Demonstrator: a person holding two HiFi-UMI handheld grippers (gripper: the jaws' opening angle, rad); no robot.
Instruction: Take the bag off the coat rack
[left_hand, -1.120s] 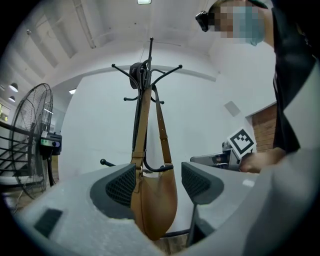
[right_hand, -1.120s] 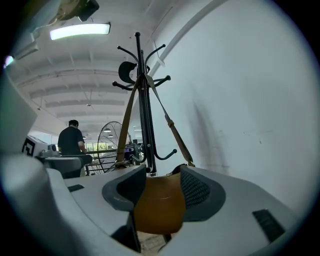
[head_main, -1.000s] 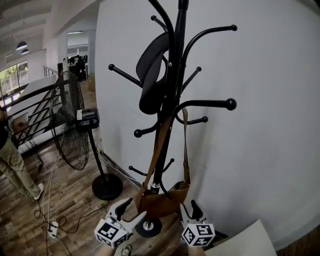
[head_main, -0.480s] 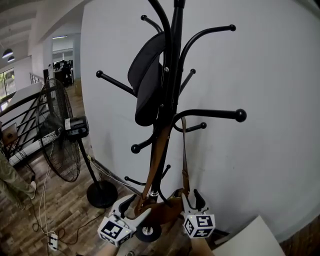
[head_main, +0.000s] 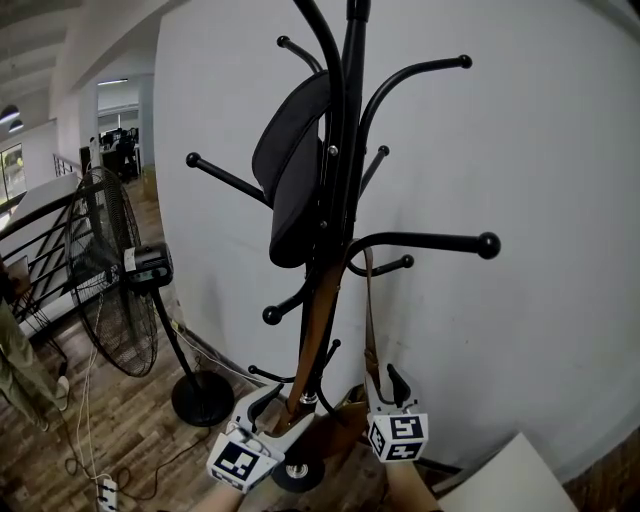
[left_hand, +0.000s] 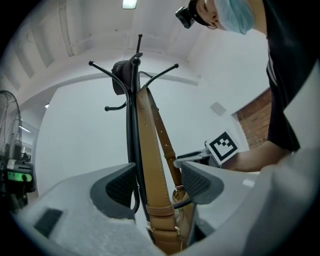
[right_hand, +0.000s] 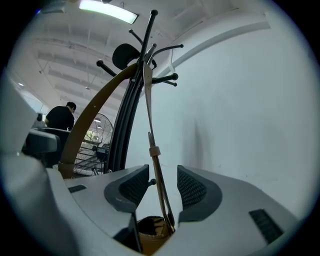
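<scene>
- Indoors: a white wall (head_main: 560, 150) behind, a wood floor (head_main: 130, 420) below.
- Far left, a standing fan (head_main: 115, 290), well apart from the work and of no part in it.
- Left gripper (head_main: 275, 412) held low beside the pole and pointing roughly level. Jaws apart, the wide run of the brown strap (left_hand: 150, 150) between the pads but not pinched. Probably placed there to catch that side for the lift.
- Centre, a black coat rack (head_main: 345, 120), with a black cap-like thing (head_main: 295, 170) hung high on it, clear of the strap.
- Brown bag (head_main: 335, 420) hanging low against the pole, between the two grippers, strap looped over a curved hook (head_main: 420, 240) above. Not yet off the rack.
- Right gripper (head_main: 385, 385) just right of the bag. Jaws just now closing in but not shut, the thin edge of the strap between the pads with a gap on either side. Nothing gripped.
- Judged: one gripper to each run of the strap, so as to raise both together over the hook's knob.
</scene>
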